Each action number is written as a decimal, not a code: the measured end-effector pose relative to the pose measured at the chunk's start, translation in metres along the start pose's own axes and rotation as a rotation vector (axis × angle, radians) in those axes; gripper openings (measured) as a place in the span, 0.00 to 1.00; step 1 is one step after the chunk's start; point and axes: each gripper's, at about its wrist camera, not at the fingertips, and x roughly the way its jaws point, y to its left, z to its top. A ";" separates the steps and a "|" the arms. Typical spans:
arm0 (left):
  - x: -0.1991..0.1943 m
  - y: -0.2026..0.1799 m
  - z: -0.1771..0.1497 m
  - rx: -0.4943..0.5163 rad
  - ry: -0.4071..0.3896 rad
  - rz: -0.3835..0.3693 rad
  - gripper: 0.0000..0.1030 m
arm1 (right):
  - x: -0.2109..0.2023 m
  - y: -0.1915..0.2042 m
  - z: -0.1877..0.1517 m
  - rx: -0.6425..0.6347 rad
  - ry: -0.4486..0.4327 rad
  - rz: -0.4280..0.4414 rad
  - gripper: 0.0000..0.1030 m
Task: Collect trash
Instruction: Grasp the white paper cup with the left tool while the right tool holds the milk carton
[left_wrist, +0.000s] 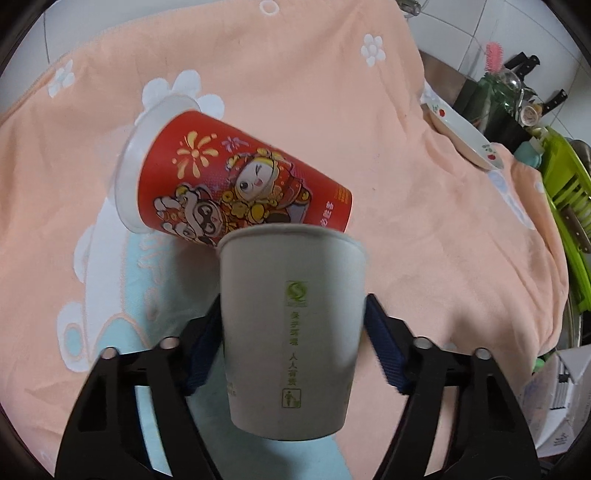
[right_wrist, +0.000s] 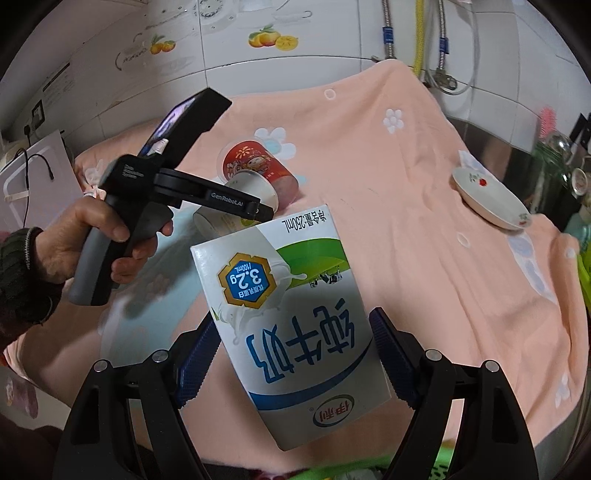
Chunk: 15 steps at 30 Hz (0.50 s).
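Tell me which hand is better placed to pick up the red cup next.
Neither is free: the left gripper holds the white cup and the right gripper holds the milk carton. The left is nearer, just before the red cup.

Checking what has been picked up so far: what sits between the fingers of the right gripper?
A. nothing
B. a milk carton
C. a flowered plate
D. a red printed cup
B: in the right wrist view, the right gripper has the milk carton between its blue pads, while the red cup lies on the orange cloth.
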 end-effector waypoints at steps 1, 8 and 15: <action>0.000 0.001 -0.001 -0.007 -0.007 -0.002 0.64 | -0.002 -0.001 -0.001 0.004 -0.003 -0.002 0.75; -0.010 0.001 -0.009 -0.005 -0.024 -0.005 0.62 | -0.013 -0.005 -0.010 0.034 -0.012 -0.015 0.75; -0.032 -0.004 -0.021 0.019 -0.052 -0.021 0.62 | -0.021 -0.005 -0.016 0.059 -0.020 -0.019 0.75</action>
